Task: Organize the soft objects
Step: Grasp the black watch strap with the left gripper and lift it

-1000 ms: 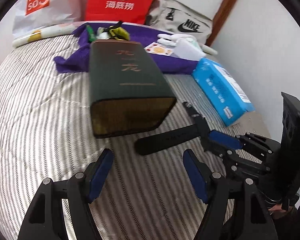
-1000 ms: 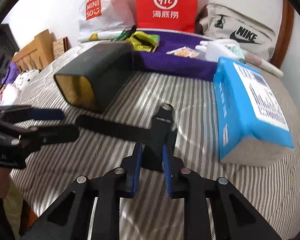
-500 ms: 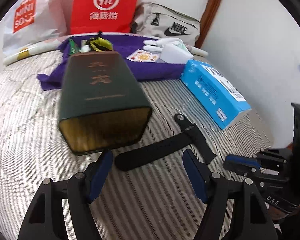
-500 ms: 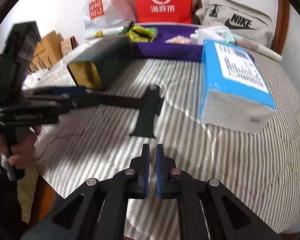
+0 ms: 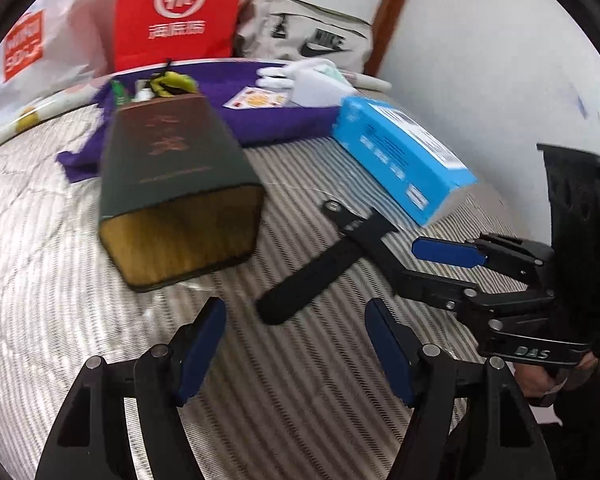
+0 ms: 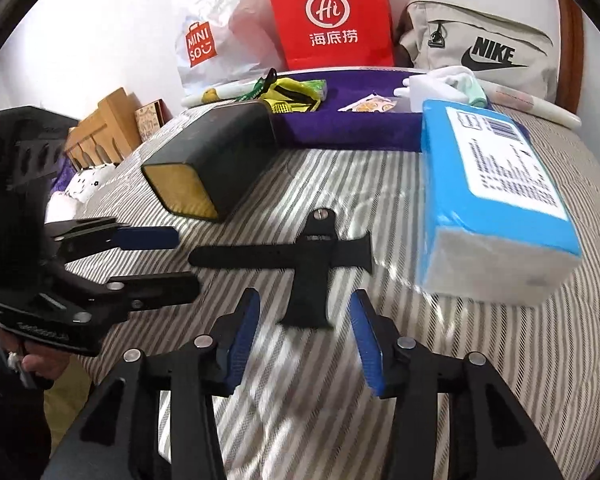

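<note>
— Lying flat on the striped grey bedcover (image 6: 480, 360), two black rubber watch straps (image 6: 300, 258) are crossed, between the dark green box (image 6: 220, 152) and the blue tissue pack (image 6: 496, 200). Grippers?

— Right gripper (image 6: 304, 336): jaws opening, strap end just ahead, untouched. Left gripper (image 5: 296, 344): spread wide, empty — straps just beyond its fingertips.

A bed (image 6: 480, 360) with a grey striped cover stands against white walls (image 5: 480, 60); a brown wooden headboard (image 6: 566, 32) rises at its far right corner.
</note>
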Demonstrator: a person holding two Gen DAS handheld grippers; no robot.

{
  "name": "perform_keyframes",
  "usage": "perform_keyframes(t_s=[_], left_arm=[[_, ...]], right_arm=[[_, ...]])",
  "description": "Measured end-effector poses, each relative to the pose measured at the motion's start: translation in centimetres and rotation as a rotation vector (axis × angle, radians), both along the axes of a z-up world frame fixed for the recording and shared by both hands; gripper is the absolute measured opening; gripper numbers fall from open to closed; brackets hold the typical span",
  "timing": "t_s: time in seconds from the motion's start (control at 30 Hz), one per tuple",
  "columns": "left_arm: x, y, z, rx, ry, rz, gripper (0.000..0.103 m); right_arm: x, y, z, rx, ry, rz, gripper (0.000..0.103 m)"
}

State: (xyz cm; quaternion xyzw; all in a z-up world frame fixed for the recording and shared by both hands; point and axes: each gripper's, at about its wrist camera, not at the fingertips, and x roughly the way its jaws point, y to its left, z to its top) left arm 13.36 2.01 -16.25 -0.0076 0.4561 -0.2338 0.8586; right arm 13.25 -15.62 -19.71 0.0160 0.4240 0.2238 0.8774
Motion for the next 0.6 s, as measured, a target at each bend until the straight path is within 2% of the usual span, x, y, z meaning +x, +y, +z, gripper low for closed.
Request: perform_keyframes(t_s=[0.1, 0.2, 0.27, 0.47, 0.6], left_arm=[[0.1, 1.2, 0.3, -0.007, 0.003, 0.040, 0.070], [0.3, 1.8, 0.4, 0.003, 0.003, 0.067, 0.070], [0.3, 2.1, 0.4, -0.003, 0.007, 0.070, 0.070], [0.2, 1.0, 0.4, 0.010, 0.005, 0.044, 0.070], [0.3, -0.9, 0.3, 0.067, -0.023, 0.002, 0.070]], right_arm=[[1.1, 1.0, -0.6, -0.026, 0.007, -0.005, 0.047], [1.1, 2.5, -0.8, -0.130, -0.053, -0.034, 0.038], [1.1, 3.0, -0.8, -0.171, -0.071, -0.033, 0.021], [0.8, 1.7, -0.6, -0.113, -0.024, 0.013, 0.021], [-0.4, 0.7, -0.1, -0.082, -0.007, 0.024, 0.021]])
